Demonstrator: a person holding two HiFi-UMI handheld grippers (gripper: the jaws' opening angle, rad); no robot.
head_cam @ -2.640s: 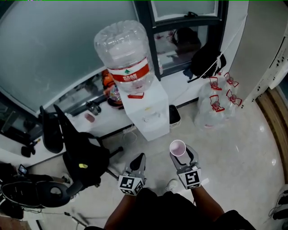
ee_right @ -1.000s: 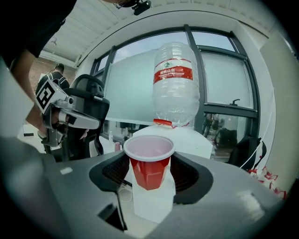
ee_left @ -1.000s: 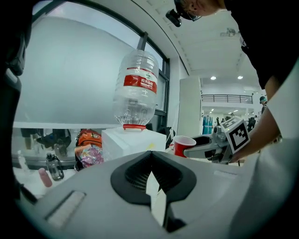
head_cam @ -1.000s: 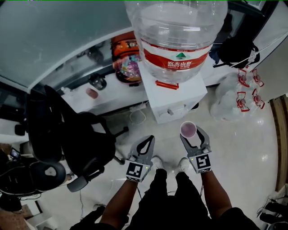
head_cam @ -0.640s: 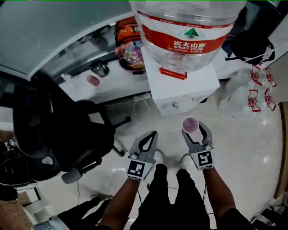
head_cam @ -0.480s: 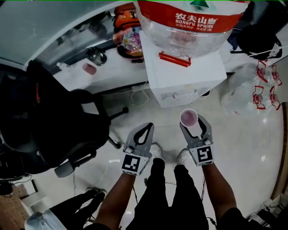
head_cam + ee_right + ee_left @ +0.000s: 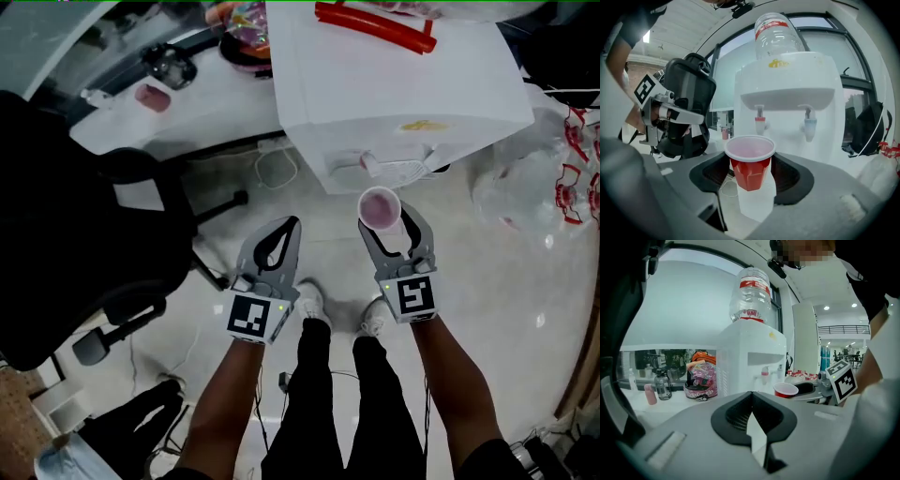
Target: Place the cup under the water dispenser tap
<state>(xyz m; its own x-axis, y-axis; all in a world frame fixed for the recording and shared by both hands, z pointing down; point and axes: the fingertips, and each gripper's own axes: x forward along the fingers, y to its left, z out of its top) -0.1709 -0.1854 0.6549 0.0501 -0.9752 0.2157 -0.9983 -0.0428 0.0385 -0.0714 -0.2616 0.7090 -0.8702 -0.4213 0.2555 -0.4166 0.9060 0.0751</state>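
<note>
A red plastic cup [image 7: 750, 161] with a white rim stands upright between the jaws of my right gripper [image 7: 751, 165], which is shut on it. Just ahead of it is the white water dispenser [image 7: 785, 101], its red tap [image 7: 760, 124] and blue tap [image 7: 809, 127] a little above and beyond the cup's rim. In the head view the cup [image 7: 379, 206] is close in front of the dispenser [image 7: 394, 84], near the taps [image 7: 367, 163]. My left gripper [image 7: 287, 225] hangs beside it on the left, shut and holding nothing. The left gripper view shows the cup [image 7: 786, 390] off to its right.
A black office chair [image 7: 75, 216] stands on the left. Behind it a white ledge [image 7: 202, 112] carries a small pink cup [image 7: 150, 97] and a bottle [image 7: 169, 66]. Empty water jugs [image 7: 534, 187] lie right of the dispenser. A cable [image 7: 272, 169] runs on the floor.
Both grippers have sunk, and the dispenser now looms larger and closer in the head view. The cup stays in the right gripper, nearer to the taps.
</note>
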